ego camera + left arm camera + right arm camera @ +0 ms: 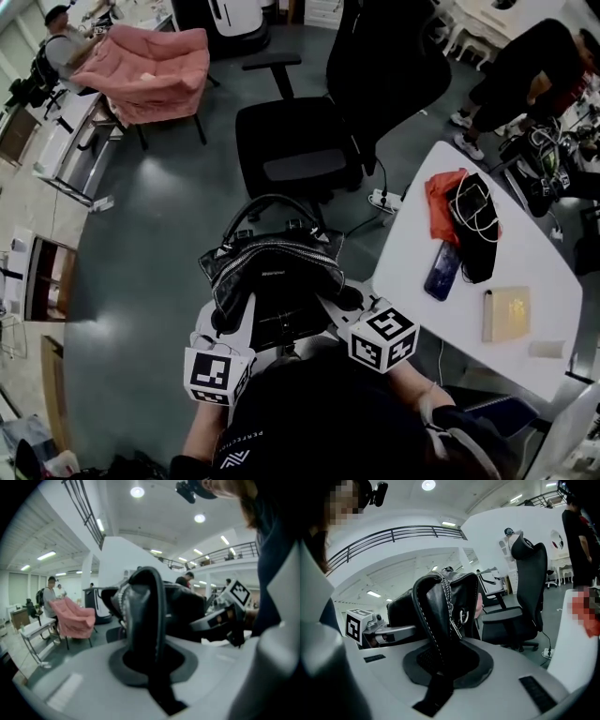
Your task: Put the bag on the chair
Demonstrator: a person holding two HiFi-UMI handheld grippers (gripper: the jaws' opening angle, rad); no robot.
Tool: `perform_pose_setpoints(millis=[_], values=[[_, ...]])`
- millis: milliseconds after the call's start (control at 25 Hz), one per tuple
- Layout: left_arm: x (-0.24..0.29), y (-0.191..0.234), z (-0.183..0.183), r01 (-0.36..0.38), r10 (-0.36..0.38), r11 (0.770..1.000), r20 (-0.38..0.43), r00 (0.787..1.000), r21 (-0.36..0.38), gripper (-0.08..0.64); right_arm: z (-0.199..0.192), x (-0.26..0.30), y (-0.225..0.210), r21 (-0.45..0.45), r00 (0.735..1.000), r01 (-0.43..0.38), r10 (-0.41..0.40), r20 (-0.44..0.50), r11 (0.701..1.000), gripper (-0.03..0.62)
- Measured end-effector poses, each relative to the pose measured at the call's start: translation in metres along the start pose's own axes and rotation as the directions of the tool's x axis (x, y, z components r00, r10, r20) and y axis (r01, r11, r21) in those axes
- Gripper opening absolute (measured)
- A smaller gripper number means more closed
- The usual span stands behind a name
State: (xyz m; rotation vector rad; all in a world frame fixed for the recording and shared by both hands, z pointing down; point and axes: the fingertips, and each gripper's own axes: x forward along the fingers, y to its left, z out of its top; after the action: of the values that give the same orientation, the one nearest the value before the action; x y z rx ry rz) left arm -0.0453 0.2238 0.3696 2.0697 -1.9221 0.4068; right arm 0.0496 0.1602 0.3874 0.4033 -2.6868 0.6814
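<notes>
A black leather bag (272, 267) with a chain strap and arched handle hangs in the air between both grippers, close to my body. My left gripper (228, 317) is shut on the bag's left end (145, 616). On the bag's right end (445, 611) my right gripper (343, 302) is likewise shut. A black office chair (298, 150) stands just beyond the bag, its seat empty and its backrest to the right. The right gripper view shows the chair (525, 606) behind the bag.
A white table (539, 281) stands at the right, carrying a phone (442, 270), a red cloth (444, 202), a black pouch with cables (476, 230) and a tan book (508, 313). A pink armchair (155, 66) sits far left. A power strip (384, 200) lies on the floor. People stand at both back corners.
</notes>
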Motion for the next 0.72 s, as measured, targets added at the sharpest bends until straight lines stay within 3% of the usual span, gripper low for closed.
perform_pose_setpoints(millis=[720], values=[[0.075,0.037,0.103,-0.001,-0.005,0.997,0.08,0.997,0.075,0.037,0.114,0.022,-0.056,-0.048,0.995,-0.003,0.008,0.104,0.999,0.038]])
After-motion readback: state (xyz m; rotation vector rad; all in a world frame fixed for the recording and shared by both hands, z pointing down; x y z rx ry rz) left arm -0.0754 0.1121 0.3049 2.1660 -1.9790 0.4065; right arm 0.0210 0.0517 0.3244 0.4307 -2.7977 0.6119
